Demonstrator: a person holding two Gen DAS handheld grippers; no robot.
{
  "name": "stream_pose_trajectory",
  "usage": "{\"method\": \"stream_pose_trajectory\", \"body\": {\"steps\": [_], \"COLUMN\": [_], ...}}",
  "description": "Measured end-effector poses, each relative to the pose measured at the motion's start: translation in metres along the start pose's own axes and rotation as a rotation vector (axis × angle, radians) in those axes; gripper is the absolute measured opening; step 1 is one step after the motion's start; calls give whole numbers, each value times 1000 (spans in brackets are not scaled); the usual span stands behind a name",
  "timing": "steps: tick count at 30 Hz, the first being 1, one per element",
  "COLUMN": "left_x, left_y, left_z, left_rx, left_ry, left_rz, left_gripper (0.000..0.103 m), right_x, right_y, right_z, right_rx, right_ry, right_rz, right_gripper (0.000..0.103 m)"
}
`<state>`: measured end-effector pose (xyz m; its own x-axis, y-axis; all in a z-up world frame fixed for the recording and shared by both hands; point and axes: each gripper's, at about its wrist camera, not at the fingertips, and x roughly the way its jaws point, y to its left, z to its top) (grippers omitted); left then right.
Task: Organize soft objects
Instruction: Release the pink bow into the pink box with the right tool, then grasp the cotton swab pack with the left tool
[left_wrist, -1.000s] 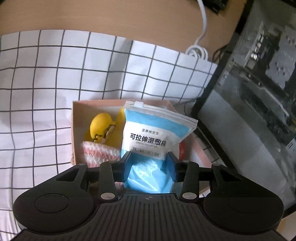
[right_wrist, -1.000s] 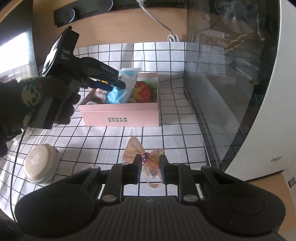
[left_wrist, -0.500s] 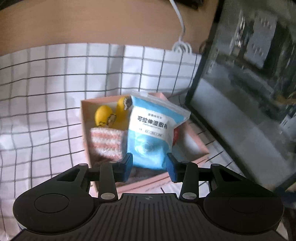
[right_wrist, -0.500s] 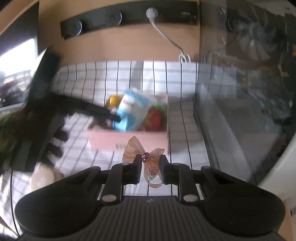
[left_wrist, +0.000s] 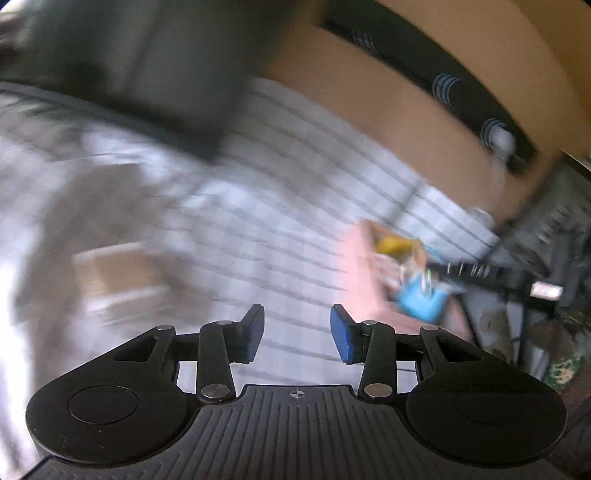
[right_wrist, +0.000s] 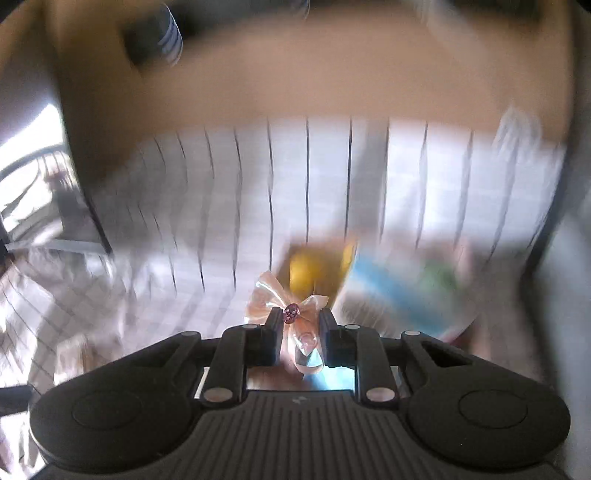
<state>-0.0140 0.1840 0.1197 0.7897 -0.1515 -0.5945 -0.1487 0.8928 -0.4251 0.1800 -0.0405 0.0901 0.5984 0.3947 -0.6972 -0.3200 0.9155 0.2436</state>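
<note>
Gripping ribbon bow (right_wrist: 291, 310), right tongs (right_wrist: 298, 323); loops seemingly fanning sideways.

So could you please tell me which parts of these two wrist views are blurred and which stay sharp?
Left wrist view: checked cloth and pink box smeared, left hand-held gripper crisp. Right wrist view: background streaked, right hand-held gripper and ribbon bow sharp.

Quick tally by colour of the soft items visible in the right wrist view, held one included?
Peach ribbon bow, in the right gripper: 1
Yellow plush: 1
Blue packet: 1
Green blur, unidentifiable: 1
Total: 4
</note>
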Motion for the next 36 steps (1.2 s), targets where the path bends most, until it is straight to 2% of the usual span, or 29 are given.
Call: {"method": "stream_pose_trajectory", "body": {"steps": [1,2,6,8,11,13,16,22,25,29,32,36], "left_x": [-11,-17,-45,-52,-56,-57,-50,-31,-20,-2,19,47], "left_y": [14,25,66,82,101,112,121,128,140,165,180,192], "left_z": [-1,-1,-17,-27,-41,-50,-51,-28,-7,21,32,37], "left_rx": [-32,-52,-142,-181,-216,-221,-226,-210,-244,-352,-378,-388], "left_ry": [-9,-12,0,20,55,76,99,84,59,33,57,114], "left_rz": [48,78,199,229,258,268,262,251,251,232,265,295], "left_gripper": [43,43,43,43,43,43,43,43,43,43,43,44], "right_x": [23,36,43,36,17,-3,-34,-77,-87,-91,-94,-103], "right_y": [-4,-6,-5,-1,4,6,12,36,42,51,62,72], "right_z": [-4,-8,-13,-12,-15,-19,-30,-63,-84,-113,-134,-151], "right_rx": [33,55,48,17,-12,-21,-61,-183,-162,-163,-228,-288], "right_ry": [74,102,103,100,79,51,-2,-85,-67,-15,-8,-2], "right_rz": [2,20,38,33,43,46,49,-51,-46,-21,-73,-93], "right_gripper": [20,20,20,23,40,61,63,66,66,66,66,66]}}
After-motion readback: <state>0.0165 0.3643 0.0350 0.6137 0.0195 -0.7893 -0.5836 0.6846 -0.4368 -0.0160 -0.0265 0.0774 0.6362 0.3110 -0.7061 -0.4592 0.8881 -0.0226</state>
